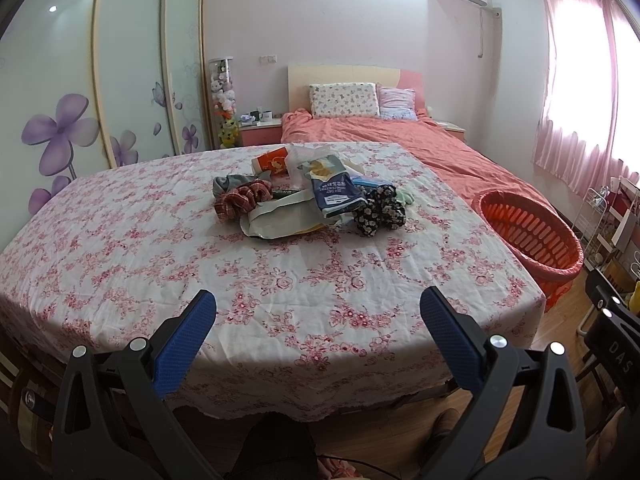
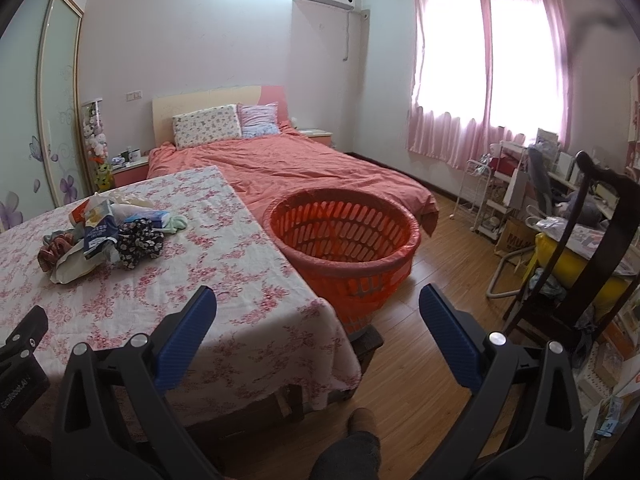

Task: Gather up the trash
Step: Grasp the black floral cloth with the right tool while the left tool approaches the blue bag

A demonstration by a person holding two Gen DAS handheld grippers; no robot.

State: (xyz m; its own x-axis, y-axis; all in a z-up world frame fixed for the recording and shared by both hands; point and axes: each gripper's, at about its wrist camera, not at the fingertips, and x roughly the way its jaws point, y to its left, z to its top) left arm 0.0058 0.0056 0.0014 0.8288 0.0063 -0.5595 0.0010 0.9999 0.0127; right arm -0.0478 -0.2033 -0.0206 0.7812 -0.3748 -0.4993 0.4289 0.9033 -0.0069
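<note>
Floral cloth covered the table (image 1: 280, 288). Trash pile (image 1: 304, 200) sat mid-table: wrappers, plastic bags, a blue-and-white packet (image 1: 336, 194), mixed with a plaid rag and dark flowered cloth. Orange basket (image 2: 344, 236) stood just beside the table's right edge, by the bed (image 2: 300, 168). My left gripper (image 1: 318, 308) hung over the near edge, jaws wide apart, nothing held. My right gripper (image 2: 318, 308) likewise gaped, holding nothing, well short of the pile.

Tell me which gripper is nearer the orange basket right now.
Right. The right gripper faces the orange basket just ahead of its open fingers; the left gripper hangs over the table's near edge, basket far off to its right.
</note>
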